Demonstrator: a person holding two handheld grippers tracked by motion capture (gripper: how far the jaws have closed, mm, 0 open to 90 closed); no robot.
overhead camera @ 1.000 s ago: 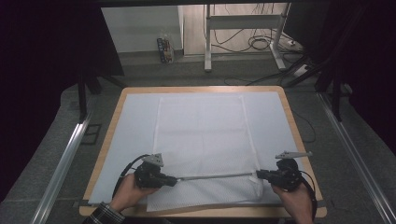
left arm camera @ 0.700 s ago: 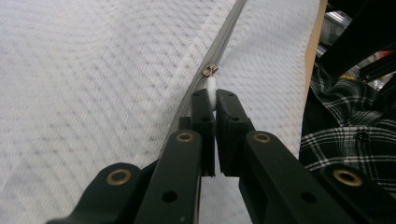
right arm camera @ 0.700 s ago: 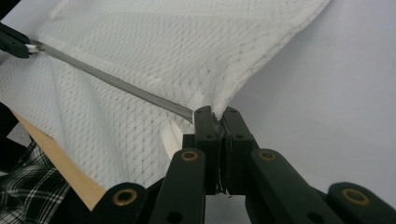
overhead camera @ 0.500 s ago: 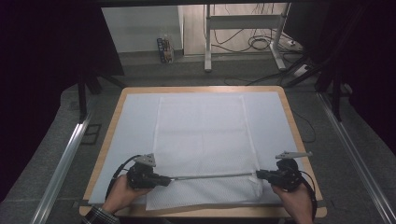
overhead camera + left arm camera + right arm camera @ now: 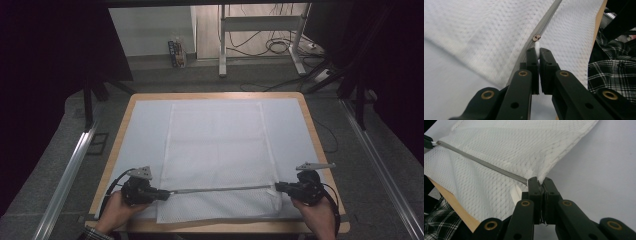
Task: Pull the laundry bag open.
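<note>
Mesh bag held by both grippers along its zipper.

The white mesh bag (image 5: 217,150) lies flat on the pale sheet (image 5: 142,130) that covers the table (image 5: 312,127), its near edge close to the person. The grey zipper (image 5: 220,189) runs across that near part, stretched between the two grippers. The left gripper (image 5: 539,53) has its jaws pressed together on the white pull tab (image 5: 537,47), just behind the metal slider (image 5: 536,38). The right gripper (image 5: 539,182) is clamped tight on the bag's corner at the zipper's other end, beside a small white label (image 5: 515,193). A plaid sleeve (image 5: 610,67) lies past the table edge.
</note>
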